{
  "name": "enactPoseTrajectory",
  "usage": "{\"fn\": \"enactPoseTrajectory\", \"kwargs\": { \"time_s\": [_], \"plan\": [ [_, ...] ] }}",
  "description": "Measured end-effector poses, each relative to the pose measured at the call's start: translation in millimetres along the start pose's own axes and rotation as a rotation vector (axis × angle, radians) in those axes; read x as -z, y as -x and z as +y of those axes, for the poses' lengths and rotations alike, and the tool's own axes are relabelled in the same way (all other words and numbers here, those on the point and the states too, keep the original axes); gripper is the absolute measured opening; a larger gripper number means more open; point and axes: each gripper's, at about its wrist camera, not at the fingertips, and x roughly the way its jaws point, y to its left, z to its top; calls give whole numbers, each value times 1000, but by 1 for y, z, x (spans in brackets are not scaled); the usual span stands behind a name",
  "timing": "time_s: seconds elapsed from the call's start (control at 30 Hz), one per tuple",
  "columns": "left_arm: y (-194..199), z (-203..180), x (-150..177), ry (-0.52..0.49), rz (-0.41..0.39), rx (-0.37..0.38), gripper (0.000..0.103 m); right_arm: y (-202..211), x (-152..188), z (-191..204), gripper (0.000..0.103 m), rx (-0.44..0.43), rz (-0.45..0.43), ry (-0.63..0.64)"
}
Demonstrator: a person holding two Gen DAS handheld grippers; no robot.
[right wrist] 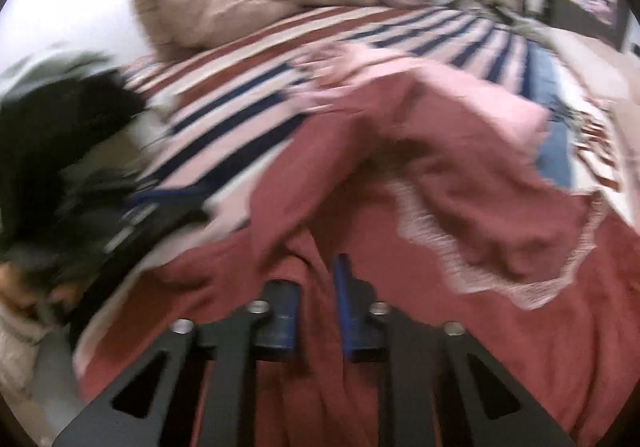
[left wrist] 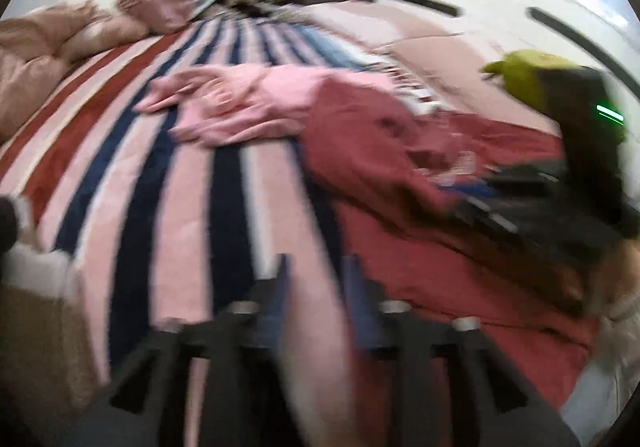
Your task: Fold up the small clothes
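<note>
Red garment [right wrist: 460,207] covers striped blanket [left wrist: 192,175] near pillows [right wrist: 224,3].

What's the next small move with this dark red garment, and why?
Probably draw the right gripper toward you to pull the dark red garment flat. Cloth runs between its fingers and the garment looks bunched, with its lace hem turned over. The left gripper seems empty over the striped blanket.

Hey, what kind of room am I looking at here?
Most likely a bedroom. The clothes lie on a bed covered by a striped blanket, with a bunched tan comforter at its far end, and a pink garment and a dark red garment spread out on it for folding.
</note>
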Motion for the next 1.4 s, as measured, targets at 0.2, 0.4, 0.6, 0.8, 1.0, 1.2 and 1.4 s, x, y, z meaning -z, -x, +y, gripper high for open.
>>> {"fn": "enactPoseTrajectory", "kwargs": {
  "time_s": [0.2, 0.4, 0.6, 0.8, 1.0, 1.2, 1.4],
  "plan": [
    [-3, -35, -1, -123, 42, 96, 63, -1, -4, -54, 4, 45, 19, -121],
    [-22, -37, 7, -158, 115, -14, 57, 30, 1, -54, 5, 62, -16, -136],
    [-13, -35, 16, -110, 79, -31, 8, 74, 28, -39, 22, 6, -57, -150],
    [-1, -29, 19, -87, 37, -143, 4, 123, 73, -32, 22, 31, -102, -197],
    [10, -19, 17, -41, 17, -185, 5, 174, 134, -50, 22, 130, -127, -312],
    [50, -51, 5, -53, -112, -141, 33, 225, 203, -79, 41, 198, -199, -504],
    [81, -98, 1, -65, -197, -82, 55, 251, 266, -102, 52, 194, -237, -672]
  ]
}}
